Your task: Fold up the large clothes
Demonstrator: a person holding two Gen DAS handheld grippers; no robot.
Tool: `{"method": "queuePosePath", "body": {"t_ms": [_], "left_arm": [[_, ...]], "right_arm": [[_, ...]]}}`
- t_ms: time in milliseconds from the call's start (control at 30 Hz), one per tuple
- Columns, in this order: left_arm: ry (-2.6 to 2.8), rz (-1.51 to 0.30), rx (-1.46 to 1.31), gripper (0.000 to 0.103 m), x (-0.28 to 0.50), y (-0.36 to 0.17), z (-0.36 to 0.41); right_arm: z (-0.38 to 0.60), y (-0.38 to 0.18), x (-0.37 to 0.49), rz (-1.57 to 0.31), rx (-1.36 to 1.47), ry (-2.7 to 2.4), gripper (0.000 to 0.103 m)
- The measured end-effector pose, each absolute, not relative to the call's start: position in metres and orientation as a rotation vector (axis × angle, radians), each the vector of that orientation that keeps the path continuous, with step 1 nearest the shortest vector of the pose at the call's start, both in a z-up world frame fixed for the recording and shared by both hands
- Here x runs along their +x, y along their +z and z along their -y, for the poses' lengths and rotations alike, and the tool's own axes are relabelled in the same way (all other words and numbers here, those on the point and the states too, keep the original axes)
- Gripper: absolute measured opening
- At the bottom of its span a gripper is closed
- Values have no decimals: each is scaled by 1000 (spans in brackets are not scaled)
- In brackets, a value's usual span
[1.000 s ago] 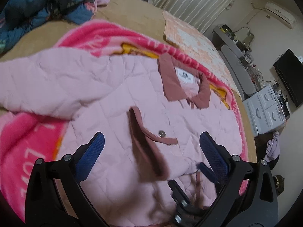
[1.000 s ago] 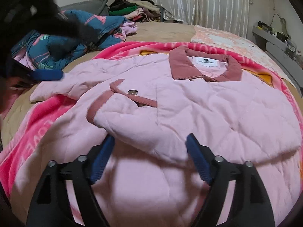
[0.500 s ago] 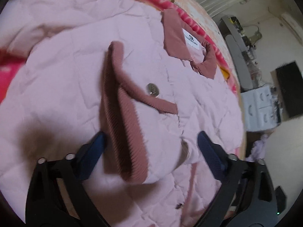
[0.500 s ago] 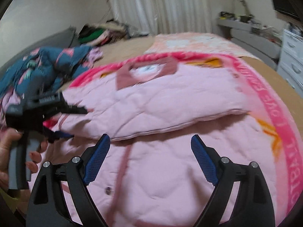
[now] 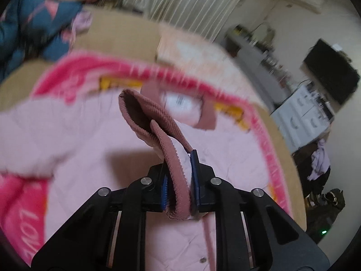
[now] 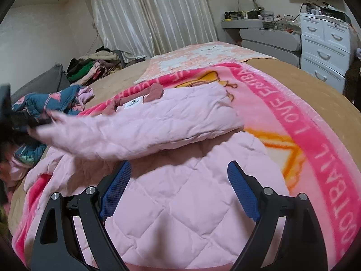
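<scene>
Now left hand-held gripper (image 5: 179,180) clenched on jacket cuff (image 5: 155,126); right hand-held gripper (image 6: 178,192) released.

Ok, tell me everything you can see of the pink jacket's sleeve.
The sleeve is pale pink quilted fabric ending in a dusty-rose ribbed cuff. The left hand-held gripper has just closed on the cuff and holds it raised, so the sleeve stretches across the jacket's body, which lies on a pink blanket.

A wide bed (image 6: 293,72) with a tan cover fills the room, and pale striped curtains (image 6: 146,15) hang behind it against off-white walls (image 6: 33,33). A white chest of drawers (image 6: 325,45) and a cluttered grey shelf (image 6: 259,26) stand at the right, with a heap of clothes (image 6: 90,67) at the far left.
</scene>
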State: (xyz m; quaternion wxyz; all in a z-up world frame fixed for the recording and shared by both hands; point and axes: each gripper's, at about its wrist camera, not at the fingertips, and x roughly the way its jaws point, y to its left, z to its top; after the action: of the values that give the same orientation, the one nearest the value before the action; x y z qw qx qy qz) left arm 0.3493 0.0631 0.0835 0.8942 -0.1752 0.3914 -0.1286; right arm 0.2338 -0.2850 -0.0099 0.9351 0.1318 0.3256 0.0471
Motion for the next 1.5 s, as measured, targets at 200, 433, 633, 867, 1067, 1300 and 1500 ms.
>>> {"method": "queuePosePath", "body": {"t_ms": [200, 433, 633, 867, 1067, 1300, 1500], "left_arm": [[-227, -751, -269, 9, 347, 90, -73], [-135, -912, -216, 10, 356, 3, -90], [-115, -984, -186, 10, 353, -43, -97], [-118, -991, -169, 14, 350, -58, -101], [-126, -991, -167, 19, 347, -58, -99], [-126, -993, -151, 25, 347, -59, -95], [-130, -981, -147, 50, 341, -45, -94]], "right_arm": [[286, -11, 237, -680, 258, 90, 86], [280, 0, 249, -704, 219, 99, 86], [271, 18, 288, -722, 111, 108, 86], [266, -9, 356, -837, 87, 92, 86], [279, -64, 390, -989, 117, 9, 89], [278, -74, 390, -983, 100, -25, 92], [278, -48, 367, -926, 213, 36, 93]]}}
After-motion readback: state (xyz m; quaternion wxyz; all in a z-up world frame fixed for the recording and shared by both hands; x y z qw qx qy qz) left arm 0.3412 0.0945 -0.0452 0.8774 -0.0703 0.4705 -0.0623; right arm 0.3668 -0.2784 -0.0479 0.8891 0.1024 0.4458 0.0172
